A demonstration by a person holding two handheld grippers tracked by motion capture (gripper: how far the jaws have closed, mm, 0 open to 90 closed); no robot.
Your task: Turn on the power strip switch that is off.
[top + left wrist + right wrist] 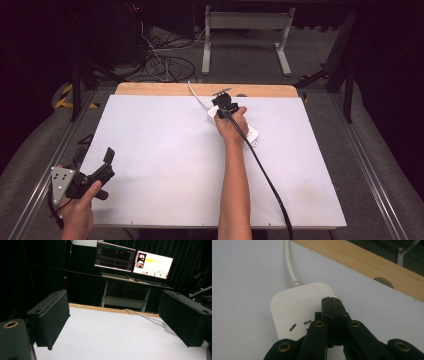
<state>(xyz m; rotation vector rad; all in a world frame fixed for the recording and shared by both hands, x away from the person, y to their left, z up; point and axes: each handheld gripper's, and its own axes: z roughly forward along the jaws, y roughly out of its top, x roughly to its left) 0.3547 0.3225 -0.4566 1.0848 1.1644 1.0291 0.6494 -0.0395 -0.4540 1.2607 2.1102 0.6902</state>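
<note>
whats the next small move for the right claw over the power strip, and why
Probably ease the right claw straight down. Its jaws are shut on a black plug that sits above the white power strip, beside the open socket slots, so it looks not yet seated. The left claw rests open and apart at the table's near corner.

The white rounded plastic power strip (297,307) looks smooth with a soft satin sheen, and its thick white cord (287,260) has that slightly rubbery, matt look. The counter is topped with a flat pale matt sheet (165,160), faintly scuffed and speckled, with a light bare-wood strip (150,89) along the far edge. The black plastic right gripper (332,305) is semi-gloss with brass-coloured metal rivets; the left gripper (120,322) has rough, grainy foam-like black pads (53,317).
</note>
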